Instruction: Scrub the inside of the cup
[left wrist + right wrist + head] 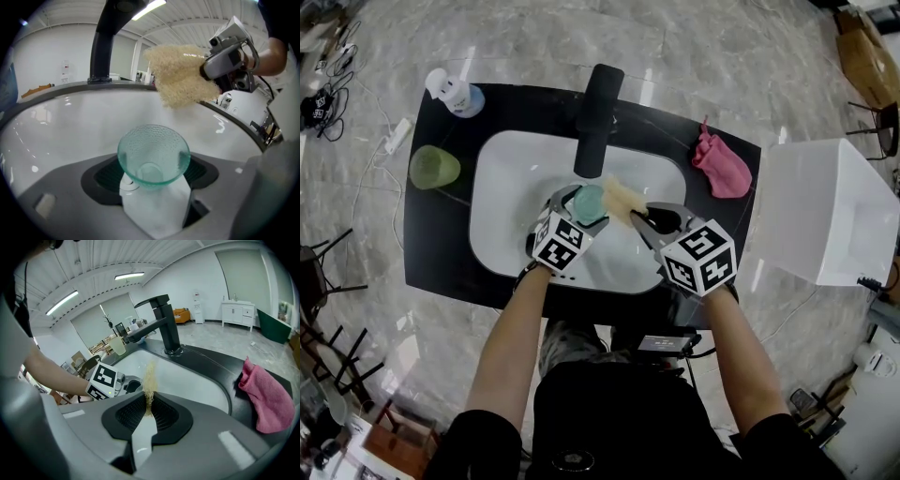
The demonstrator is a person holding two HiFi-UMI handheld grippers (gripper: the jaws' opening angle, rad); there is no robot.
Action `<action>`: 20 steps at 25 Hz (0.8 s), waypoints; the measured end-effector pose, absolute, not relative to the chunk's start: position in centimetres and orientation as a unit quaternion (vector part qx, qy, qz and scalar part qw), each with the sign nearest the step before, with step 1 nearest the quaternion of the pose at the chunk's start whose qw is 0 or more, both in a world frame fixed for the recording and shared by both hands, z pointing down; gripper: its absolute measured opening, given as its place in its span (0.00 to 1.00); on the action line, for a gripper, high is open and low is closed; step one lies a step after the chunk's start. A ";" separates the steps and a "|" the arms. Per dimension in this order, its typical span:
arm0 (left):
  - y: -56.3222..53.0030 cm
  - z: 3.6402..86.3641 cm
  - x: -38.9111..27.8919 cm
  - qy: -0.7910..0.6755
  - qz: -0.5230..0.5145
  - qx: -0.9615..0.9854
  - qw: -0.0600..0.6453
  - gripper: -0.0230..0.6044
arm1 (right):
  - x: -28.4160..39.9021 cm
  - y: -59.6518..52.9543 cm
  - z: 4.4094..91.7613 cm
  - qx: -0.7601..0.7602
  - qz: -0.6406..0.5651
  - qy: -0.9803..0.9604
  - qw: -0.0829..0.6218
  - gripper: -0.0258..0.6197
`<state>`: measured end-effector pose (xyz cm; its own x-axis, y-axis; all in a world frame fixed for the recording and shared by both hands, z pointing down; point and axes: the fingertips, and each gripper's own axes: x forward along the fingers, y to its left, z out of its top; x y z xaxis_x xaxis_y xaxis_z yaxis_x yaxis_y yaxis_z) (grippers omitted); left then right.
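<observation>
1. Here, the pale green glass cup (152, 154) is up in the air over the white sink basin (506, 178). It is tipped so that its open mouth faces back toward the person.
2. The left hand-held gripper (153, 164) has the cup. Its jaws stand wide, one dark pad against each side of the glass.
3. The right hand-held gripper (150, 401) has its jaws drawn narrow, pinching the thin edge of a beige scrub pad (180, 75).
4. The scrub pad also hangs over the sink basin. It is near the cup's rim on the right-hand side, outside the cup.
5. A black faucet (598, 108) rises at the sink basin's far rim, and its spout reaches out over the bowl.
6. The sink basin is set into a black tabletop (441, 234).
7. To the right of the sink basin, a crumpled pink cloth (722, 164) lies on the tabletop.
8. To the left of the sink basin stands a green tumbler (434, 167). A white-capped bottle (455, 92) is at the far left corner.
9. Further right of the sink basin, past the tabletop's edge, sits a white box (830, 211).
</observation>
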<state>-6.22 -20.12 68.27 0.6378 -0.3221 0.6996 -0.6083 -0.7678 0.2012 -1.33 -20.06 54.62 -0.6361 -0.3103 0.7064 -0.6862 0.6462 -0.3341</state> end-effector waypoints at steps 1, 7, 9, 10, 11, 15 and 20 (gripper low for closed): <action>-20.0 68.0 -6.4 -0.264 0.340 0.878 0.211 0.64 | -1.6 -20.0 54.5 0.283 0.297 -0.856 0.315 0.11; -19.0 66.1 -7.3 -0.252 0.376 0.874 0.177 0.64 | -3.7 -19.2 53.8 0.223 0.255 -0.876 0.345 0.11; -19.0 65.1 -7.4 -0.254 0.380 0.874 0.167 0.64 | -4.4 -18.9 53.6 0.203 0.242 -0.880 0.355 0.11; -19.0 64.6 -7.4 -0.253 0.383 0.874 0.161 0.64 | -4.6 -18.8 53.5 0.193 0.233 -0.882 0.362 0.11; -19.0 64.2 -7.5 -0.251 0.386 0.874 0.156 0.64 | -4.9 -18.7 53.5 0.185 0.224 -0.883 0.368 0.11; -18.9 62.8 -7.5 -0.243 0.399 0.874 0.136 0.64 | -5.6 -18.7 53.0 0.160 0.199 -0.887 0.385 0.11; -18.7 60.9 -7.2 -0.240 0.404 0.875 0.117 0.64 | -5.5 -18.3 52.7 0.131 0.173 -0.884 0.414 0.11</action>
<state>-7.17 -18.66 60.88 0.5576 -0.3256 0.7636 -0.5153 -0.8569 0.0109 -5.52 -18.33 52.67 -0.6230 -0.0879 0.7772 -0.3744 0.9060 -0.1976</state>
